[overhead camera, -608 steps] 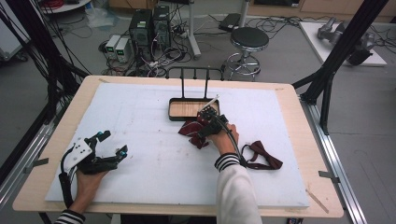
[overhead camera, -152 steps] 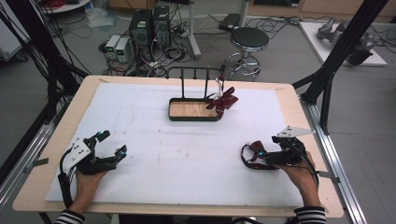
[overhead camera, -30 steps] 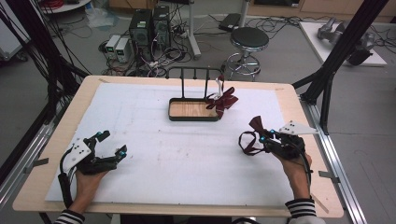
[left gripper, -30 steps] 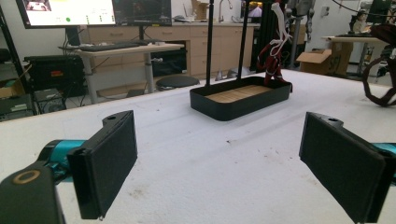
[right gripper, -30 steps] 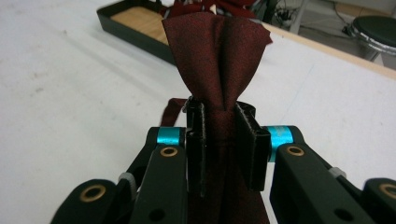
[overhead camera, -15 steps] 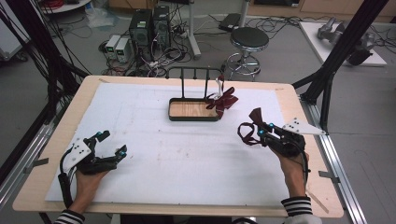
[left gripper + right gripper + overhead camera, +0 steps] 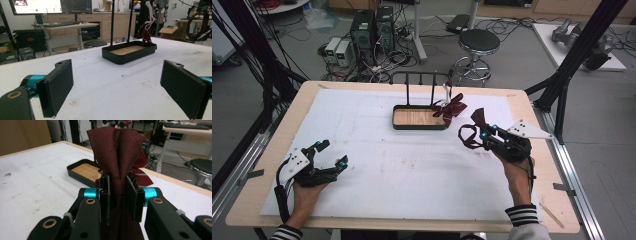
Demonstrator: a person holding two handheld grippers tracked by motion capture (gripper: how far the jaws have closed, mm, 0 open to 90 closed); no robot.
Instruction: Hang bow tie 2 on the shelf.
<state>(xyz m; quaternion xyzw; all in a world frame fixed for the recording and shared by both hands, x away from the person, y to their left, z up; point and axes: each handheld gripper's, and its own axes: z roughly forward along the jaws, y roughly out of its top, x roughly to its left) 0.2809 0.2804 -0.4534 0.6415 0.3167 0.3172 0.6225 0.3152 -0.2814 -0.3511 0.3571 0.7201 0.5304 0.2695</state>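
The right gripper (image 7: 484, 136), clamped on a dark red bow tie (image 7: 119, 150), has lifted it closer to the tray (image 7: 419, 127), ready for hanging.

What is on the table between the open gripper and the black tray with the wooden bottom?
Nothing: in the left gripper view, bare white table cover runs from the open left gripper to the black wooden-bottomed tray.

The tray (image 7: 419, 118) is seen fwd of and between both grippers, w/ one bow tie (image 7: 451, 107) hung at its right end, another (image 7: 474, 131) clamped in the right gripper (image 7: 486, 136), left gripper (image 7: 331, 154) well apart.
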